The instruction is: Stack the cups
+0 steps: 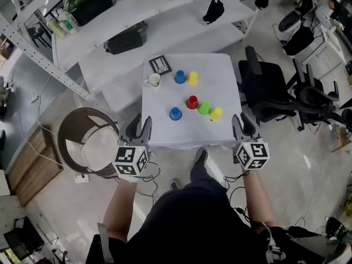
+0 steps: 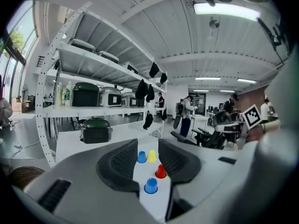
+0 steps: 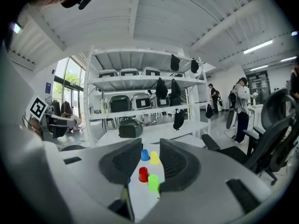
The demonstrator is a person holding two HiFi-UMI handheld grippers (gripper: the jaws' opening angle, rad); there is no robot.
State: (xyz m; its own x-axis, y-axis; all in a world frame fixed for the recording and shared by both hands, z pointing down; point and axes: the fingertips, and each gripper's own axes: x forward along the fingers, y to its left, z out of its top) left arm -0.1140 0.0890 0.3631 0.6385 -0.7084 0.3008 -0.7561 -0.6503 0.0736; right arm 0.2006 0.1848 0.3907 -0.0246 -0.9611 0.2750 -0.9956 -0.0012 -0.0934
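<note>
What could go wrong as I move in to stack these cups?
The red cup, green cup and near yellow cup crowd together, so a jaw reaching for one may topple its neighbour. The white mug stands near the far blue cup and could get bumped. The left gripper and right gripper are open and empty.

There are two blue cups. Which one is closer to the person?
The blue cup just left of the red cup, in the front group. The other blue cup sits farther back, beside a yellow cup.
</note>
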